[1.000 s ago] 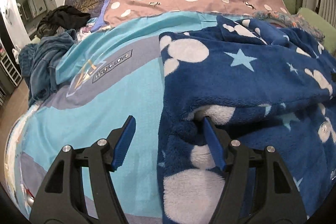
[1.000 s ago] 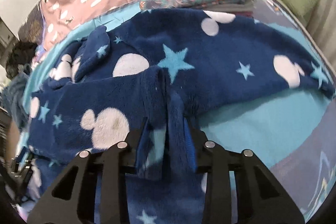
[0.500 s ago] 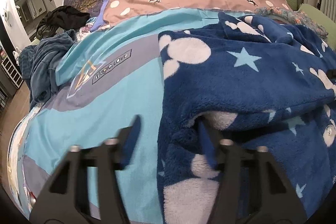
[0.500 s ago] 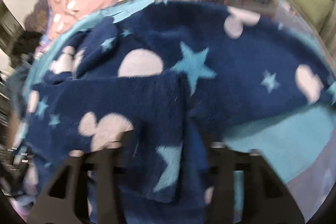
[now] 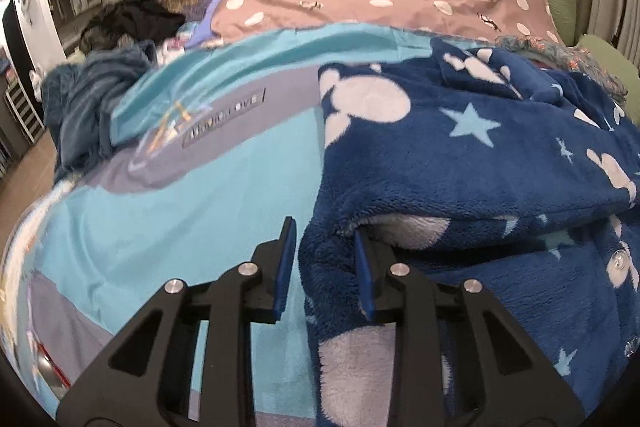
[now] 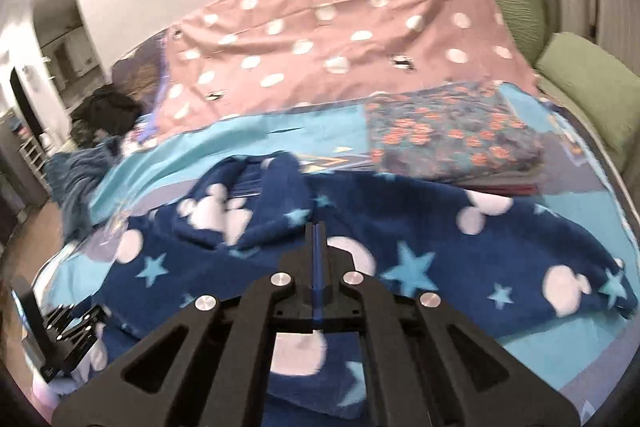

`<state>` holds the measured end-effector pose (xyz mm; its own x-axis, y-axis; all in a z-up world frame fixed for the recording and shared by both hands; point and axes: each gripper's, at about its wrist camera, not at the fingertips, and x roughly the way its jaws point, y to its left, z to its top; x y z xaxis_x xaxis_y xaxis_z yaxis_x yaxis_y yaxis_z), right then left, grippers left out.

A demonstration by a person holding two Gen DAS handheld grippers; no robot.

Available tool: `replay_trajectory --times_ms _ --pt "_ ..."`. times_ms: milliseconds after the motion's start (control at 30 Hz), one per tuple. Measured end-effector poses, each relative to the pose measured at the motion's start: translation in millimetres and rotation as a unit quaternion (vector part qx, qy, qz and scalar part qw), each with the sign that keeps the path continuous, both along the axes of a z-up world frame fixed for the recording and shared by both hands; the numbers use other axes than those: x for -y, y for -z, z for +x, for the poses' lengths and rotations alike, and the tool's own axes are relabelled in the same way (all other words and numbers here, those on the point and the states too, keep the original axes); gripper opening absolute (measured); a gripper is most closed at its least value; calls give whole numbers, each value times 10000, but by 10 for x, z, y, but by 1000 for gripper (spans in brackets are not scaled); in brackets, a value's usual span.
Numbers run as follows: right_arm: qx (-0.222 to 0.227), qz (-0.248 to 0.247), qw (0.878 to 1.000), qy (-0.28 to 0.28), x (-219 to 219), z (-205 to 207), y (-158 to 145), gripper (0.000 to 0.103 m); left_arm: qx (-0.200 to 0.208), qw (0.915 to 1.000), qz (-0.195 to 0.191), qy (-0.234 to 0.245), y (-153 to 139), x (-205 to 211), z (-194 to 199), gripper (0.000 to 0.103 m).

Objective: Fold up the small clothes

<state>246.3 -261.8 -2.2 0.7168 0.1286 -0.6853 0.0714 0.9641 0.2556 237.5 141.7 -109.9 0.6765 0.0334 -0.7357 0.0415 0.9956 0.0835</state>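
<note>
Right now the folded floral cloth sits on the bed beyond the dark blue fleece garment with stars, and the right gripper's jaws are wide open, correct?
Not quite. The right gripper is shut, its blue pads pressed together with nothing between them, as the right wrist view shows. The folded floral cloth does sit beyond the dark blue fleece garment with stars.

The fleece garment (image 6: 420,227) lies spread on the bedsheet (image 5: 180,227); behind it sits a folded stack (image 6: 452,143), apparently clothes, with the spotted cover (image 6: 340,39) further back.
</note>
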Motion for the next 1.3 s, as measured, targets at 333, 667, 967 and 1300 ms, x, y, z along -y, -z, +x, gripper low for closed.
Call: replay_trajectory --times_ms 333,667,967,1300 --pt "-1296 796 9872 -473 179 268 919 37 27 9967 -777 235 -190 -143 -219 38" --pt "563 274 9962 -607 -150 140 -52 9 -74 9953 -961 46 -355 -115 606 48" --pt "-832 799 9933 84 416 374 971 29 -28 9974 196 -694 46 -34 983 0" --pt "-951 -260 9917 -831 26 -146 949 55 432 9927 -1087 -296 -360 -190 535 8"
